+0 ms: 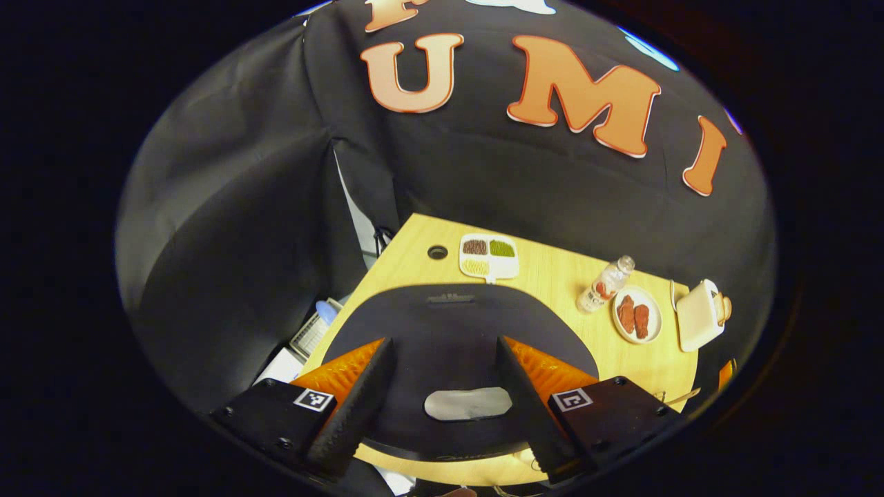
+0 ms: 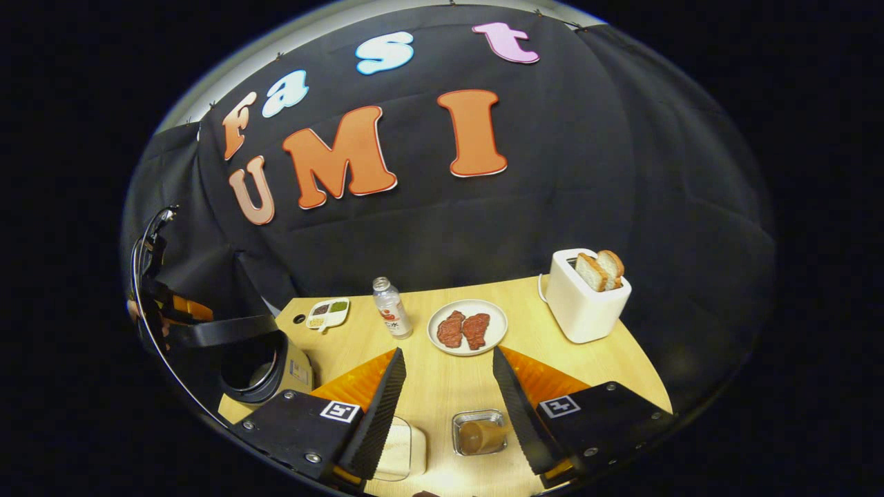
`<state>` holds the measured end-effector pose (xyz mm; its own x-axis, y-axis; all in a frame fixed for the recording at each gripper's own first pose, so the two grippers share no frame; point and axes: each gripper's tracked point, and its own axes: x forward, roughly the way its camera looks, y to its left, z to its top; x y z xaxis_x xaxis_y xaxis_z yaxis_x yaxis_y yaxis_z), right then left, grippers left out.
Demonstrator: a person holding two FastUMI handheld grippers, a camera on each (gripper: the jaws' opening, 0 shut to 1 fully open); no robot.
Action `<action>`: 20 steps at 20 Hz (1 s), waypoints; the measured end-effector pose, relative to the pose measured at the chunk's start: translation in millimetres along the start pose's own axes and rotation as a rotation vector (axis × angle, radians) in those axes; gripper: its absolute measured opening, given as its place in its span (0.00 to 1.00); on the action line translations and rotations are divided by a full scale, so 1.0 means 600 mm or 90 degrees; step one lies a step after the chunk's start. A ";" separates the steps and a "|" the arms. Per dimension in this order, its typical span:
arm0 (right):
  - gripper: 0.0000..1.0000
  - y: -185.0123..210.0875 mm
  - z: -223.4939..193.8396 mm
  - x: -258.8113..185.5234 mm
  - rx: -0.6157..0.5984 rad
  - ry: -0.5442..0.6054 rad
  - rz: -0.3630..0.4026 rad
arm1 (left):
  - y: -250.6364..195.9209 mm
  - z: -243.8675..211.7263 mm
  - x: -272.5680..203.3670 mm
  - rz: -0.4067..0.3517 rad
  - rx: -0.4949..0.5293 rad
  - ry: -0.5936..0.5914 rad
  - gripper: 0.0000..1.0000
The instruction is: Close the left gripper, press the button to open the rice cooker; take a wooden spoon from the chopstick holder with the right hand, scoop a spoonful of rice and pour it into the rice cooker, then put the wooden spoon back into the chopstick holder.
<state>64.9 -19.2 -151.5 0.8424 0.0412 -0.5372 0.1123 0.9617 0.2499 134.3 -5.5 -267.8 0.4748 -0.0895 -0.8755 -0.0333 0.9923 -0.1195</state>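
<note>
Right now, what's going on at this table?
A person holds a gripper in each hand over a wooden table. The left gripper hovers, fingers apart, above the rice cooker; in the right gripper view the cooker's lid looks raised. The right gripper is open and empty, above a small metal container. No spoon is held yet.

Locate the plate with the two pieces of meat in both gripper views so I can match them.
Left gripper view: plate of meat at right, between the bottle and the toaster.
Right gripper view: plate of meat at centre, above the finger gap.
Shared landmark: the toaster, right of the plate in both.
</note>
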 end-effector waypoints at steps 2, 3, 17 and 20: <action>0.80 0.021 -0.008 0.005 -0.013 0.010 0.014 | 0.002 -0.035 0.010 0.001 0.008 0.051 0.99; 0.80 0.029 -0.010 0.006 -0.019 0.013 0.021 | 0.003 -0.054 0.015 -0.004 0.009 0.091 0.99; 0.80 0.042 -0.030 -0.005 -0.048 -0.003 0.035 | -0.007 -0.130 0.064 -0.023 0.068 0.227 0.96; 0.80 0.061 -0.019 -0.002 -0.050 -0.021 0.049 | -0.009 -0.127 0.059 -0.016 0.086 0.089 0.97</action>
<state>61.9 19.0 -150.8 0.8638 0.1080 -0.4920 0.0060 0.9745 0.2244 84.2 -20.7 -334.1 0.3463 -0.1164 -0.9309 0.0994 0.9912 -0.0870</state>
